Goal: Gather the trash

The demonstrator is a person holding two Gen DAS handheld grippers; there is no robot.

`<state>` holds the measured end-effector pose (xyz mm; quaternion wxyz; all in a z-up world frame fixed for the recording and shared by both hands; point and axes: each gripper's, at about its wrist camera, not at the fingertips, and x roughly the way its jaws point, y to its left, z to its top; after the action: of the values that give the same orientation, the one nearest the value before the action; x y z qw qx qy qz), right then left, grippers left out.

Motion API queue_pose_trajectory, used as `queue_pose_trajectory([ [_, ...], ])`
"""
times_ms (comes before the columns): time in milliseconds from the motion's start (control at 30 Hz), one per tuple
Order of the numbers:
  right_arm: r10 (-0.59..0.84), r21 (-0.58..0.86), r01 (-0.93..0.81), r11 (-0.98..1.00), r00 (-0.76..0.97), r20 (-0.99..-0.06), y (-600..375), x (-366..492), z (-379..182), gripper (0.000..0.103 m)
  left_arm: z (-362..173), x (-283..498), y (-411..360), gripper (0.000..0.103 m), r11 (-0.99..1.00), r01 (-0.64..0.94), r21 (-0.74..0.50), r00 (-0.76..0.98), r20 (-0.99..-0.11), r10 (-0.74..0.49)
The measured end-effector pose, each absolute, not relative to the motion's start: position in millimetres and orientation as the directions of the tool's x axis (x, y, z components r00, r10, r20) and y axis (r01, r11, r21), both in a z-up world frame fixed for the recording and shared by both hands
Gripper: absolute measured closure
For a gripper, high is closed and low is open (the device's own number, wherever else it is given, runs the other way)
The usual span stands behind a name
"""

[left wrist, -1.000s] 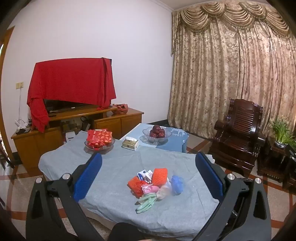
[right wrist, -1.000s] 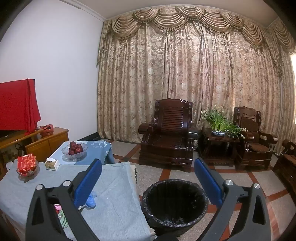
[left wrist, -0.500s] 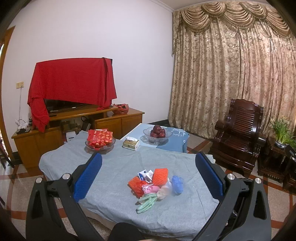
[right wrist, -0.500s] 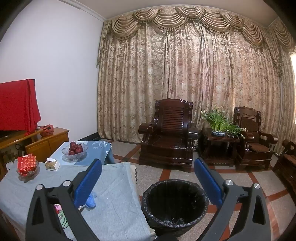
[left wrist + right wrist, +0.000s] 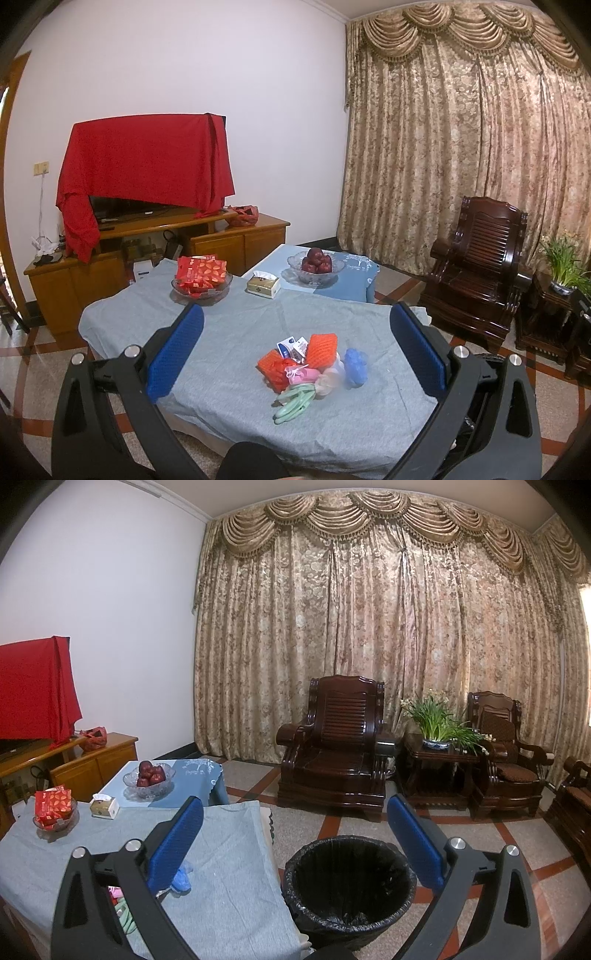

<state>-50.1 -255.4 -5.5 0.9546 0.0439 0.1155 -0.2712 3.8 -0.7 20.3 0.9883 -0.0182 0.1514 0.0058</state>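
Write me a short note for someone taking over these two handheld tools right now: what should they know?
Left tool: open, holding nothing, pointed at the small pile of colourful wrappers and scraps on the grey-clothed table.
Right tool: open, holding nothing, above the black-lined round trash bin on the floor beside the table.
Done: nothing visibly collected; little shows inside the bin.
Left: pick up each piece and drop it in.

Trash pile (image 5: 314, 363) centre frame on table (image 5: 229, 332); packet bowl (image 5: 201, 286), tissue box (image 5: 263, 286), apple bowl (image 5: 316, 267) behind it; bin (image 5: 349, 886) on floor right of table, lower centre of right view
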Motion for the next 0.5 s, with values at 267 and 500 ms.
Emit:
queue_pose_trajectory([
  [267, -0.507, 0.022, 0.527, 0.849, 0.827, -0.243, -253.5, -46.1, -7.9, 0.006, 22.1, 3.9, 2.1, 0.005, 0.999, -0.015, -0.031, 0.955, -0.297, 0.005],
  [500, -0.507, 0.021, 0.528, 0.849, 0.826, -0.246, -254.4, -46.2, -8.4, 0.006, 12.5, 6.4, 9.4, 0.005, 0.999, -0.016, -0.034, 0.954, -0.3, 0.005],
])
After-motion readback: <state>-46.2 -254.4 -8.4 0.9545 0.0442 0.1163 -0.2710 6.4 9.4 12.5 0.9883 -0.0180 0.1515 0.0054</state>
